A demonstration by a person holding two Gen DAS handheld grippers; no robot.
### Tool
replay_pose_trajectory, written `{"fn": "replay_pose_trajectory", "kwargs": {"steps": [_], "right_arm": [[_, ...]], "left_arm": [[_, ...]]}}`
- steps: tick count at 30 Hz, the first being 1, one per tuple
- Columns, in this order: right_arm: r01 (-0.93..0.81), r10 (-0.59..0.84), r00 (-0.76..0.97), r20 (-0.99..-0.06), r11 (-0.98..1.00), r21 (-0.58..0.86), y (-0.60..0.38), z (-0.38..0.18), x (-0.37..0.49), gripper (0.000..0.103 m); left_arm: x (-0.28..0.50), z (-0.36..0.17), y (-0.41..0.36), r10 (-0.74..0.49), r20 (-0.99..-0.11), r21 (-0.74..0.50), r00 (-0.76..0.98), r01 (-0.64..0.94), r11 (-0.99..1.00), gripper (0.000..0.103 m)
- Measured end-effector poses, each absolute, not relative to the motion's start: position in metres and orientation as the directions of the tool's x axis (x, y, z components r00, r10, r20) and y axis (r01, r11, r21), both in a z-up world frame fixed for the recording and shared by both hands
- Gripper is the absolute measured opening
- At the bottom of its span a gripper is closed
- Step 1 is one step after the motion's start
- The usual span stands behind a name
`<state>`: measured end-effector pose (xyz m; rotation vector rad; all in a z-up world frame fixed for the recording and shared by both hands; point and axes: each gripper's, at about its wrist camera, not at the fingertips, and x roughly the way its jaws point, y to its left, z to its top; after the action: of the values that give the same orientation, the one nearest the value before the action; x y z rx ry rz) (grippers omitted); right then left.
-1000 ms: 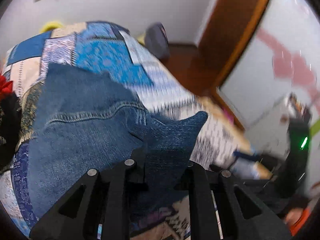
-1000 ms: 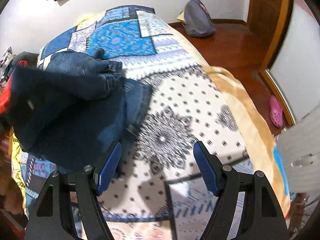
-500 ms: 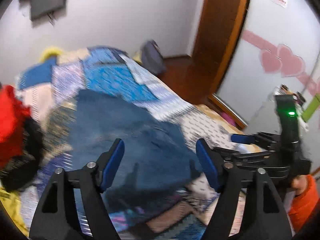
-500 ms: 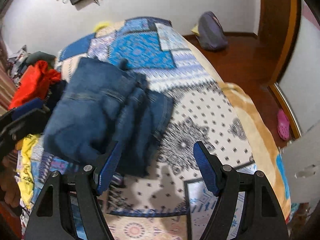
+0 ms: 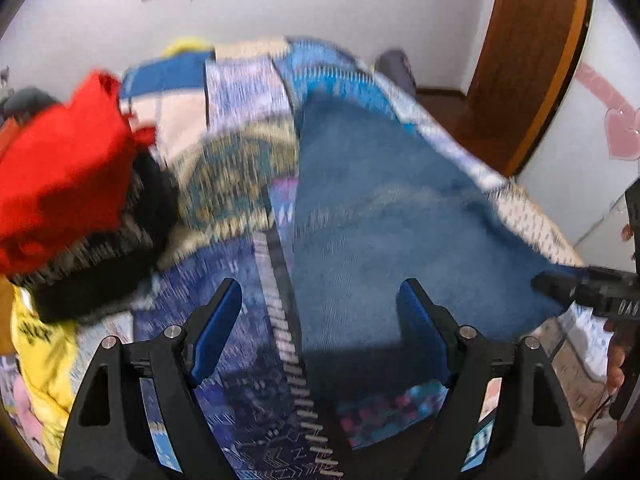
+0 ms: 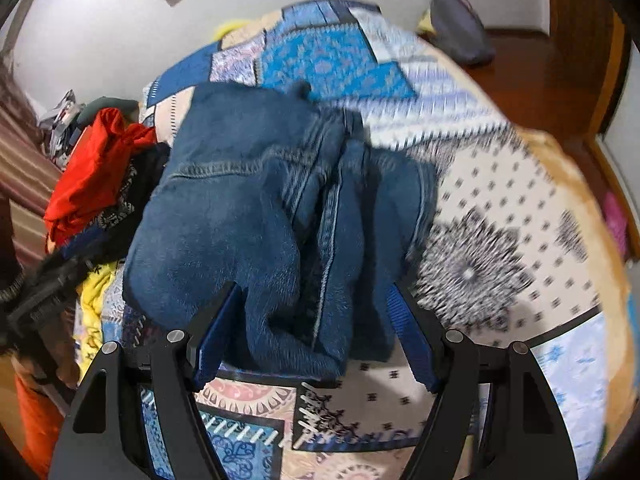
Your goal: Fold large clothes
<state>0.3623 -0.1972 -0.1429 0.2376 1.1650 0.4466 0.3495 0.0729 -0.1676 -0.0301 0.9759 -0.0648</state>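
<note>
A second ago the left gripper (image 5: 320,332) was clamped on a corner of the jeans (image 6: 280,224); it has since let go and pulled back, and its fingers are opening, with nothing pressed between the blue pads (image 5: 216,332). The denim now lies on the bed (image 6: 500,208) beyond them, no longer lifted. The right gripper (image 6: 316,336) has edged nearer to the folded bundle, its fingers spread as wide as they were, empty and not pressing on anything.

In the right wrist view the jeans lie in a thick, folded heap on the patchwork bedspread (image 6: 328,52), towards its left half, with a stitched seam showing across the top layer and several folded edges stacked down the middle. The near end of the heap sits between the right gripper's open fingers, though whether the pads touch the cloth cannot be told.

To the left of the jeans is a pile of other clothes: a red garment (image 6: 92,176) on top of a black patterned one (image 5: 100,248), with yellow fabric (image 5: 44,364) below. In the left wrist view, which is blurred, the right gripper's dark tip (image 5: 580,292) reaches in from the right edge over the denim. A grey bag (image 6: 460,28) lies on the wooden floor (image 6: 532,64) past the far end of the bed.
</note>
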Motion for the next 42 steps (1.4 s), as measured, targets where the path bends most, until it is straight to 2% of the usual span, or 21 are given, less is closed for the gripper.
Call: {"fn": "replay_pose_trajectory", "kwargs": {"steps": [4,11,12,13,14,17,18,21,28,31,33,37,42], "right_arm": [[-0.18,0.497,0.275,-0.823,0.868,0.464,-0.194,-0.156,0.373,0.074],[-0.25,0.449,0.29,-0.846,0.888,0.386,-0.175,-0.153,0.395,0.071],[-0.268,0.45,0.296,-0.843,0.886,0.378,-0.172,-0.152,0.397,0.063],[-0.299,0.472,0.288,-0.833,0.871,0.39,-0.168,-0.151,0.399,0.048],[-0.318,0.491,0.275,-0.826,0.858,0.404,-0.165,-0.149,0.4,0.041],[-0.332,0.456,0.296,-0.839,0.873,0.358,-0.159,-0.142,0.403,0.029],[-0.343,0.447,0.306,-0.841,0.875,0.341,-0.159,-0.14,0.402,0.02],[-0.375,0.491,0.323,-0.809,0.851,0.367,-0.167,-0.126,0.402,0.014],[-0.445,0.467,0.423,-0.776,0.853,0.271,-0.177,-0.102,0.382,0.01],[-0.426,0.415,0.44,-0.796,0.877,0.222,-0.188,-0.116,0.38,0.006],[-0.366,0.325,0.459,-0.827,0.917,0.158,-0.202,-0.132,0.383,0.003],[-0.236,0.311,0.338,-0.888,0.942,0.24,-0.24,-0.173,0.393,0.003],[-0.236,0.31,0.378,-0.872,0.943,0.233,-0.252,-0.163,0.385,0.003]], "left_arm": [[0.343,-0.192,0.074,-0.071,-0.827,-0.074,0.557,0.018,0.997,0.085],[0.34,-0.201,0.08,-0.094,-0.822,-0.128,0.562,-0.022,0.992,0.092],[0.341,-0.201,0.08,-0.095,-0.823,-0.132,0.56,-0.025,0.991,0.092],[0.342,-0.201,0.08,-0.093,-0.824,-0.13,0.559,-0.026,0.991,0.092],[0.342,-0.199,0.08,-0.088,-0.825,-0.124,0.558,-0.027,0.992,0.092],[0.343,-0.193,0.076,-0.059,-0.829,-0.088,0.556,-0.026,0.996,0.092],[0.344,-0.191,0.075,-0.049,-0.832,-0.074,0.553,-0.024,0.997,0.092],[0.347,-0.182,0.073,-0.032,-0.835,-0.045,0.549,-0.01,0.999,0.092],[0.355,-0.157,0.058,-0.034,-0.816,-0.02,0.577,0.031,0.999,0.092],[0.356,-0.153,0.045,-0.026,-0.807,0.012,0.59,0.06,0.998,0.092],[0.358,-0.158,0.036,-0.01,-0.808,0.048,0.589,0.082,0.995,0.092],[0.363,-0.178,0.025,-0.003,-0.833,0.073,0.553,0.115,0.991,0.092],[0.362,-0.185,0.027,-0.028,-0.83,0.047,0.557,0.12,0.992,0.093]]}}
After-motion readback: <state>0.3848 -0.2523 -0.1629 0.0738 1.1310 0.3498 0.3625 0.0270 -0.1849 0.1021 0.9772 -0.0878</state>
